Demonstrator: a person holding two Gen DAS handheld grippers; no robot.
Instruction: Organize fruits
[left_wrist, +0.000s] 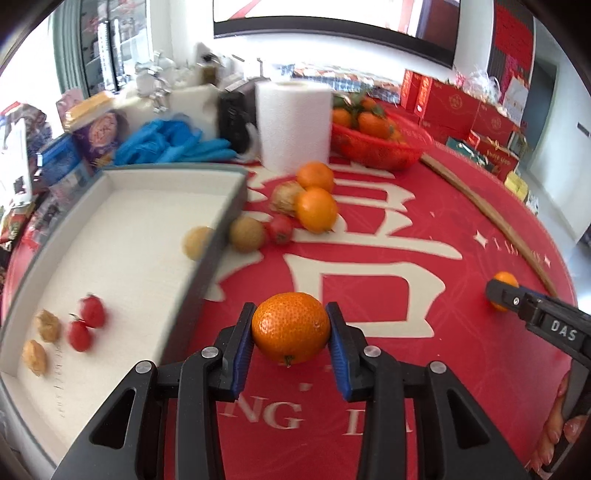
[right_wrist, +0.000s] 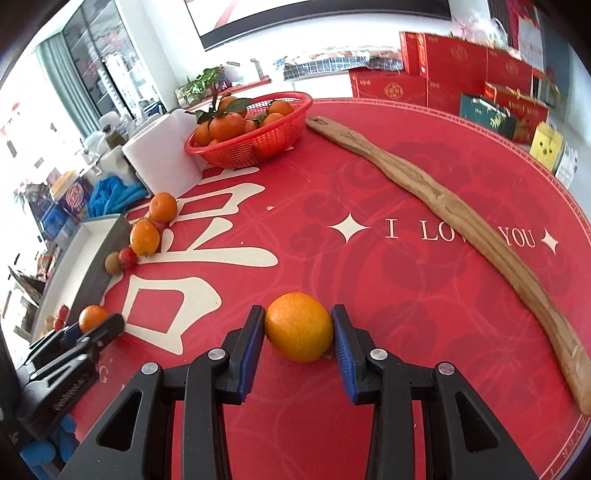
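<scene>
My left gripper (left_wrist: 291, 325) is shut on an orange tangerine (left_wrist: 291, 328), held just above the red tablecloth, right of a white tray (left_wrist: 221, 229). The tray holds two red tomatoes (left_wrist: 85, 325), two walnuts (left_wrist: 40, 339) and a brown fruit (left_wrist: 195, 242). My right gripper (right_wrist: 298, 328) is shut on another orange (right_wrist: 298, 326) low over the cloth; it also shows in the left wrist view (left_wrist: 501, 291). Loose oranges (left_wrist: 316, 208), a brown fruit (left_wrist: 246, 233), a tomato (left_wrist: 280, 229) and a walnut (left_wrist: 286, 197) lie beside the tray.
A red basket (right_wrist: 255, 144) of tangerines and a paper towel roll (left_wrist: 293, 125) stand at the back. A long wooden stick (right_wrist: 461, 218) lies across the right of the table. Blue gloves (left_wrist: 170, 142) and boxes crowd the far left edge.
</scene>
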